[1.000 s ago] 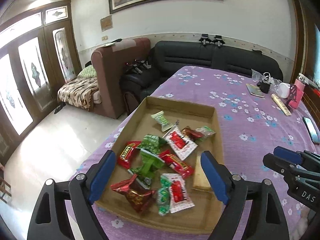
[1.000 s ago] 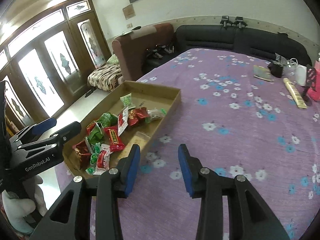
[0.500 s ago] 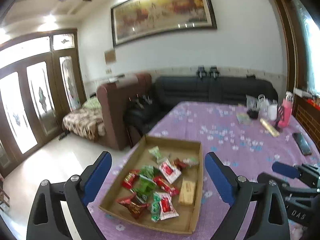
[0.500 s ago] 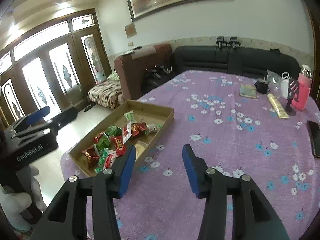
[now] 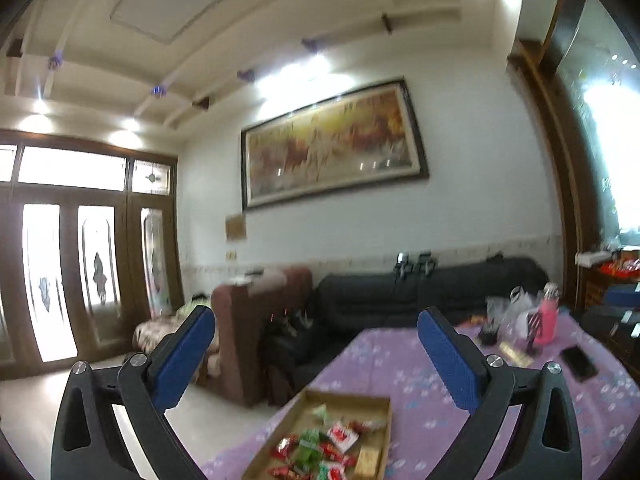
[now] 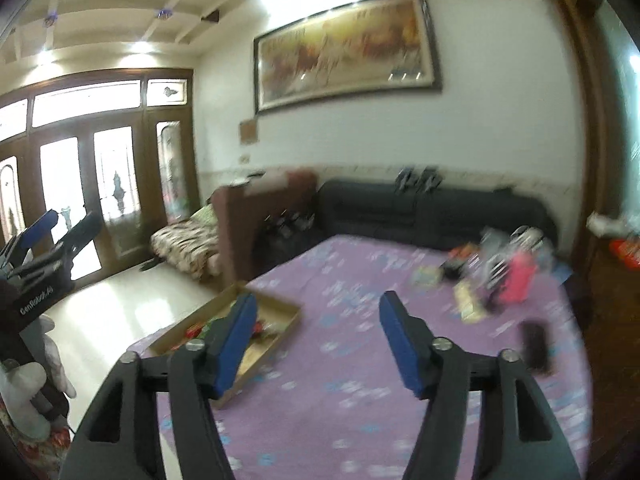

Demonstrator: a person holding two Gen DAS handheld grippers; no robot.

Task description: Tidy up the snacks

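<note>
A shallow cardboard tray (image 5: pixel 382 428) sits at the near left corner of a table under a purple flowered cloth (image 5: pixel 420 364). It holds several red, green and white snack packets (image 5: pixel 316 450). My left gripper (image 5: pixel 316 352) is open and empty, raised well above and behind the tray. My right gripper (image 6: pixel 316 336) is open and empty, high above the cloth (image 6: pixel 352 368), right of the tray (image 6: pixel 286 320). The left gripper also shows at the left edge of the right wrist view (image 6: pixel 52 228).
A pink bottle (image 5: pixel 546 322), bags, a flat packet and a dark phone (image 5: pixel 578 362) lie at the table's far right end. A black sofa (image 5: pixel 420 296) and a brown armchair (image 5: pixel 256 332) stand beyond the table. Glass doors (image 5: pixel 60 280) are at left.
Both grippers have pulled up and back from the tray and tilted upward, so the tray looks smaller and lower. Both stay open and empty. The right gripper has opened wider.
</note>
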